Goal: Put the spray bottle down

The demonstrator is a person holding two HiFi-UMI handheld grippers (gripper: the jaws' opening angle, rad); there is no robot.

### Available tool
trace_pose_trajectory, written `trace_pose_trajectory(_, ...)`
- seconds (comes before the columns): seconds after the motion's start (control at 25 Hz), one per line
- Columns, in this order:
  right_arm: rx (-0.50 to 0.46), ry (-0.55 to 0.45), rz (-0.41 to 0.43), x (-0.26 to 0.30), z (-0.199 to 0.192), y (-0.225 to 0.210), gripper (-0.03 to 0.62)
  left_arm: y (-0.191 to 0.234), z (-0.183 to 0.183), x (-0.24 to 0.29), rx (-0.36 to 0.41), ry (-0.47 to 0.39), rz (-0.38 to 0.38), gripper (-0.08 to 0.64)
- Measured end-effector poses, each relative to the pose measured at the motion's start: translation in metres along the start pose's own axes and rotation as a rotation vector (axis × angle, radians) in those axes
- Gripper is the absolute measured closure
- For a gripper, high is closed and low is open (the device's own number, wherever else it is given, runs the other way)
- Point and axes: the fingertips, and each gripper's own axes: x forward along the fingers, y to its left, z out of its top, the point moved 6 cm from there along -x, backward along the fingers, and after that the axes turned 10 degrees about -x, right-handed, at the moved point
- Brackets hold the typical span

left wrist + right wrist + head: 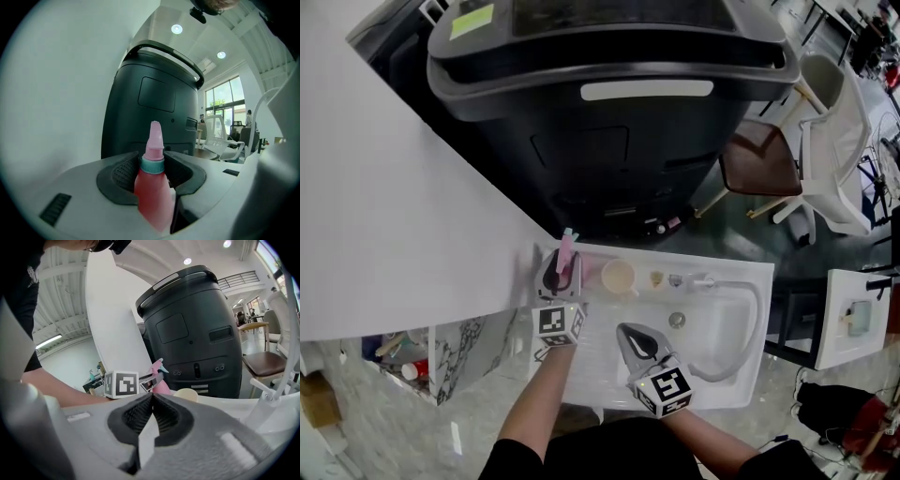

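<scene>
The pink spray bottle [566, 251] with a teal collar and pink nozzle stands upright at the back left corner of the white sink unit [741, 386]. My left gripper [561, 274] is shut on it. In the left gripper view the dark pads squeeze the bottle [152, 192] just under its collar, at my left gripper [152, 171]. Whether its base touches the sink top is hidden. My right gripper [630, 330] hovers over the basin, shut and empty. In the right gripper view its pads [161, 416] meet at the tips, and the bottle [159, 383] shows beyond them.
A cream cup [619, 277] stands right of the bottle on the sink's back ledge. A curved grey faucet [742, 292] arches over the basin and drain [677, 320]. A big black machine [609, 103] stands behind the sink, a white panel [384, 206] to the left, a brown chair [759, 161] to the right.
</scene>
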Motion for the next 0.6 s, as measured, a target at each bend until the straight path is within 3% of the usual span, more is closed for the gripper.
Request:
trace_pose_trajectory(0.28,-0.001,0.010,0.007,-0.003,-0.004,0.009,0.594,-0.014,-0.016,-0.017,0.174,0.077,-0.055,0.376)
trace_pose_trajectory(0.4,-0.007,0.012,0.014,-0.006,-0.004,0.013,0.594,-0.017,-0.012,-0.016,0.184,0.086,-0.067,0.379)
trace_pose_trajectory(0.6,0.008,0.010,0.012,-0.007,-0.006,0.014,0.594,-0.011,-0.005,-0.011,0.173,0.022,-0.067,0.394)
